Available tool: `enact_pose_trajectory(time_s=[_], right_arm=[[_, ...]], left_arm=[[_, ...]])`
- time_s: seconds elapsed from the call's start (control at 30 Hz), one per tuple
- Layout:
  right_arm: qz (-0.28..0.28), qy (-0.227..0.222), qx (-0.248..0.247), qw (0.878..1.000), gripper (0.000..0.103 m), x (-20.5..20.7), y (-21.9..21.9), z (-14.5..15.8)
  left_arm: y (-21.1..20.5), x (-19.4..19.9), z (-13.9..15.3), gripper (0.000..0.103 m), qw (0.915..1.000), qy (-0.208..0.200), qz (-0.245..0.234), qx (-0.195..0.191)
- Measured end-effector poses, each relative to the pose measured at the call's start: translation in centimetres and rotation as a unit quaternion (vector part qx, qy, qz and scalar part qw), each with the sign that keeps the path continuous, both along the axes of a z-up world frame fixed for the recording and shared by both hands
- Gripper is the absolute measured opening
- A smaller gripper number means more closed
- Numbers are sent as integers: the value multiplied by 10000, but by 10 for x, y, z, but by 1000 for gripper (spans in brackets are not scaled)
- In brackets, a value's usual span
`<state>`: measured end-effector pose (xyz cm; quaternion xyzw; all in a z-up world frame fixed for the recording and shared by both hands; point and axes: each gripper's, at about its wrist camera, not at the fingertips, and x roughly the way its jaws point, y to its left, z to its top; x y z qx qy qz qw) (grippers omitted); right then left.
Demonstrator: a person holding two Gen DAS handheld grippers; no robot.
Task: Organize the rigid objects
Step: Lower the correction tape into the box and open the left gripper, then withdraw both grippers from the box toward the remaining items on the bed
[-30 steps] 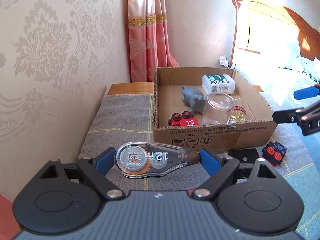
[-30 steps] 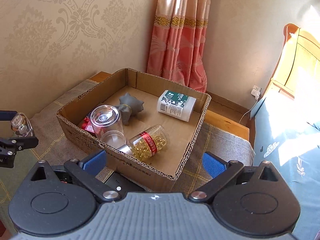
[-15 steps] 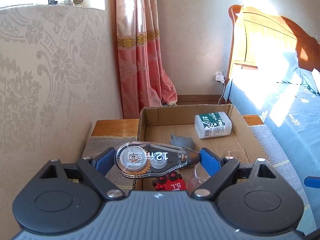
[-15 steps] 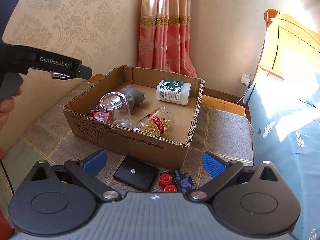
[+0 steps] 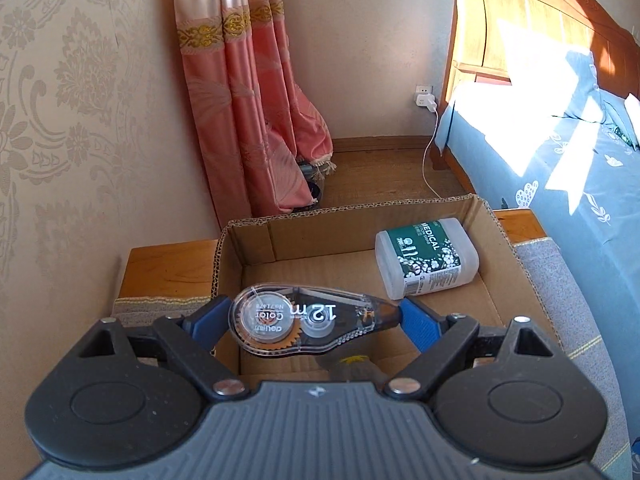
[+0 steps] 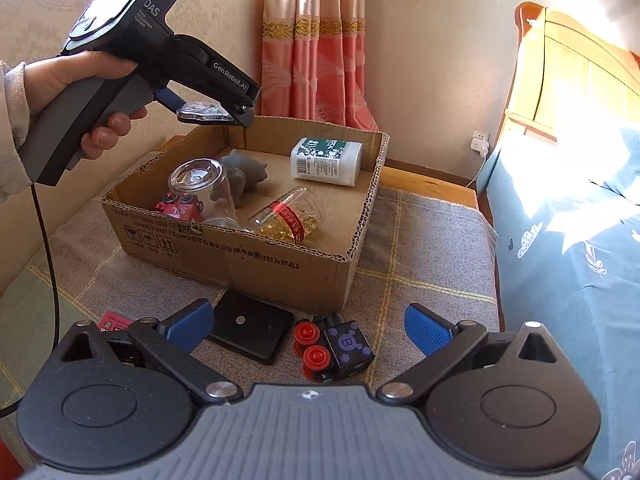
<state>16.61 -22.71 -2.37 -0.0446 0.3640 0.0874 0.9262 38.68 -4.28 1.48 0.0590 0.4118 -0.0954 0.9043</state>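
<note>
My left gripper (image 5: 314, 316) is shut on a clear correction tape dispenser (image 5: 308, 320), held lengthwise between the blue pads above the cardboard box (image 5: 256, 240). From the right wrist view the same dispenser (image 6: 204, 113) hangs over the box's far left corner (image 6: 208, 130). My right gripper (image 6: 310, 326) stands open and low over the cloth, just in front of the box. Between its fingers on the cloth lie a black square pad (image 6: 250, 330) and a dark blue toy with red wheels (image 6: 334, 350).
Inside the box lie a white medical bottle (image 6: 326, 156), a jar of yellow capsules (image 6: 290, 218), a clear glass (image 6: 200, 188), a grey toy (image 6: 246, 172) and a red toy car (image 6: 178, 208). A red card (image 6: 114, 320) lies left. A bed (image 6: 560, 220) borders the right.
The left gripper carried the tape dispenser forward from in front of the box to above its inside. The right gripper pulled back and sank, bringing the black pad and blue toy into view.
</note>
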Motion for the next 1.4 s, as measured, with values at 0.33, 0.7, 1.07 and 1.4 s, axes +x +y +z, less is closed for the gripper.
enact_pose_trajectory(time_s=[0.33,0.7,1.07,1.4], right_arm=[[-241,103,55,9996,103,6,-15,-8],[-368,136,126,9991,103,-4,-18,-7],[-583,217,186,9979,103,-27,-21,-13],[-508,231,61,9984,103,-49,-11,-15]], left_arm=[[-1,11,-6,95,9997,-213,61,32],[14,-40,23,97,9981,-598,132,45],[41,-122,27,97,9960,-742,490,-31],[54,-182,-28,98,9986,-202,423,-259]])
